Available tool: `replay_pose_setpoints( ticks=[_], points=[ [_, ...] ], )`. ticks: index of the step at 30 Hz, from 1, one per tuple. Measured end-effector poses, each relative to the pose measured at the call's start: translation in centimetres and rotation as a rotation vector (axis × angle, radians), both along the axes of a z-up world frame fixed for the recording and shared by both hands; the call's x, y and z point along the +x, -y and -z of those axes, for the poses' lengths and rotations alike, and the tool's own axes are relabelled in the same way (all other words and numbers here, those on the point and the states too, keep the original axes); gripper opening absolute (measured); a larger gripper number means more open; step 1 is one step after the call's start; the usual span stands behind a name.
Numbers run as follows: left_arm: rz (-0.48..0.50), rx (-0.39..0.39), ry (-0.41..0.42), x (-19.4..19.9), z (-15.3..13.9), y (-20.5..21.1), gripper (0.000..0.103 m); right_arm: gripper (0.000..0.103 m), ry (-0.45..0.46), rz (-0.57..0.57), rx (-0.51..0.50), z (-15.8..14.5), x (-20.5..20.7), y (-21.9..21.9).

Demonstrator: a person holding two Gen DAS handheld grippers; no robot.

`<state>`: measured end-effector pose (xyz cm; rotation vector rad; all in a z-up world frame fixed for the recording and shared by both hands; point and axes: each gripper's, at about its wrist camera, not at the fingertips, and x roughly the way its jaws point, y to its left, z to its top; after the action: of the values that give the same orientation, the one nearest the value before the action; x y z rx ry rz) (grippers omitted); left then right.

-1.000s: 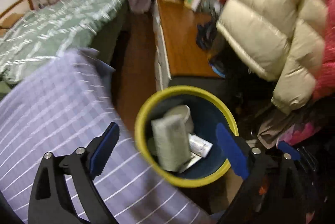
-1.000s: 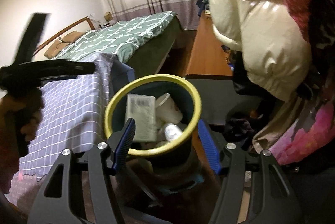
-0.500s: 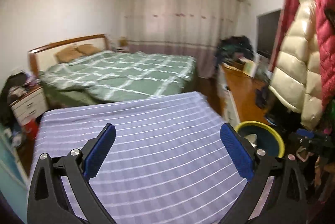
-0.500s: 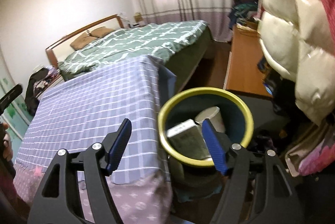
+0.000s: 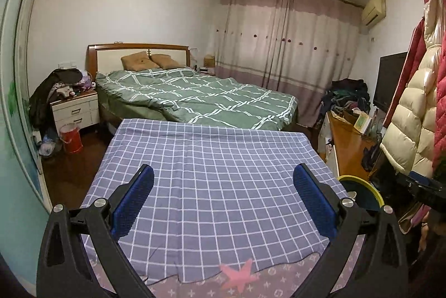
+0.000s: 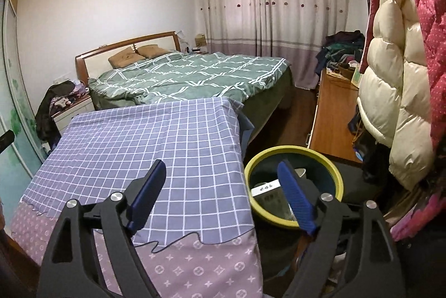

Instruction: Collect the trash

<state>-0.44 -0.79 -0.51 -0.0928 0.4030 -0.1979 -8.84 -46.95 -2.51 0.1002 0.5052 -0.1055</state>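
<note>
Both tools are open and hold nothing: the left tool [image 5: 223,197] is over the checked desk [image 5: 211,158], and the right tool [image 6: 223,194] has just been opening. The yellow-rimmed bin [image 6: 334,172] stands just off the desk's right edge, with trash [image 6: 267,193] inside.

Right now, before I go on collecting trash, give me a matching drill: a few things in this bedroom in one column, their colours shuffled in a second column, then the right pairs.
Things:
1. bin rim
2. checked cloth
3. bedspread
4. bucket by the nightstand

Colours:
A. green with white lines
B. red
C. yellow
D. purple-blue with a white grid

Pairs: 1-C, 2-D, 3-A, 4-B
</note>
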Motion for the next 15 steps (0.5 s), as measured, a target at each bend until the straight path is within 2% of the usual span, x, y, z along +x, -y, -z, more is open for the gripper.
replay_pose_setpoints(
  ticks=[8,15],
  points=[
    [-0.013,0.010,-0.012,-1.9,0.5,-0.2,0.098,0.079,-0.018,-0.020,0.018,0.5,-0.5,-0.6],
    [-0.023,-0.016,-0.025,-2.1,0.7,-0.8,0.098,0.080,-0.017,-0.025,0.021,0.5,-0.3,-0.9]
  ],
)
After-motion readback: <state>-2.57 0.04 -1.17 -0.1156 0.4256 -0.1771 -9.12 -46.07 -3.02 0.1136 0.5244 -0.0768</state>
